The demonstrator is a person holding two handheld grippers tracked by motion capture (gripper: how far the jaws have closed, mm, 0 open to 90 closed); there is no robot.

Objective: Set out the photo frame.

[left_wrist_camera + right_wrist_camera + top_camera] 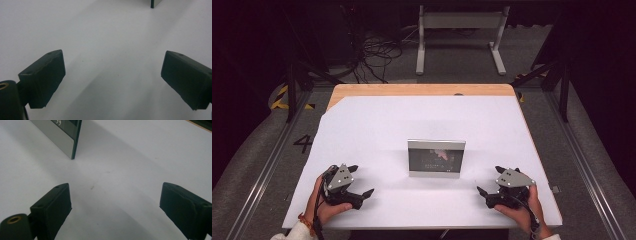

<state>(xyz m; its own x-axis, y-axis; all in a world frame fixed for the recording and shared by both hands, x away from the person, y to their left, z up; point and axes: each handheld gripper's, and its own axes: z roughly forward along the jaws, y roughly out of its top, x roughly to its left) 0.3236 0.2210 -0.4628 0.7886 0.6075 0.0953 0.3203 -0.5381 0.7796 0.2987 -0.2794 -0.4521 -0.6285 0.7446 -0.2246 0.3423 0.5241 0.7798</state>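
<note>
Upright silver-framed panel point(436, 158) at table point(422, 115) centre, standing free, dark glossy face toward the near edge. Left gripper point(361, 181) at 8 o'clock from it, jaws spread wide, nothing between. Right gripper point(488, 181) at 4 o'clock, likewise released, well apart from panel.
</note>
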